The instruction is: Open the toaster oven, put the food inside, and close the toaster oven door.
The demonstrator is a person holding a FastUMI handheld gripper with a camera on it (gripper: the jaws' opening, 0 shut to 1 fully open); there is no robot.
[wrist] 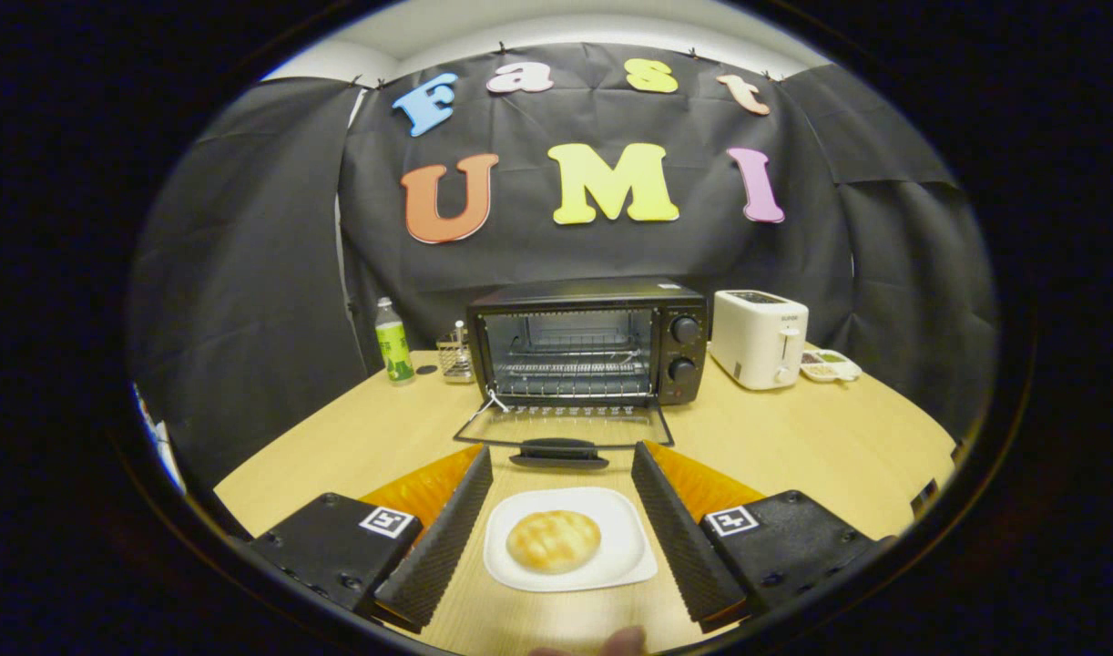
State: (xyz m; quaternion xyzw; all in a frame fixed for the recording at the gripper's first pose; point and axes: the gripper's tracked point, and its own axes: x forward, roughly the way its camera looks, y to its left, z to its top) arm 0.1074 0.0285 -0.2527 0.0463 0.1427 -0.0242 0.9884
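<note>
Between the spread fingers of the claw [561, 474] sits a golden-brown bun [554, 540] with a crackled top on a white plate [629, 556]. The fingers [443, 538] are ribbed black with orange backs. Beyond them the toaster oven [588, 342] is black, the toaster [759, 338] white, the bottle [393, 343] green-labelled, the surface [821, 437] pale wood.

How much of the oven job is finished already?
Done: the toaster oven stands with its door folded down flat on the table.
In hand: the gripper is open, its fingers either side of the white plate with the bun, not touching it.
Left: put the bun inside, then close the door.
</note>
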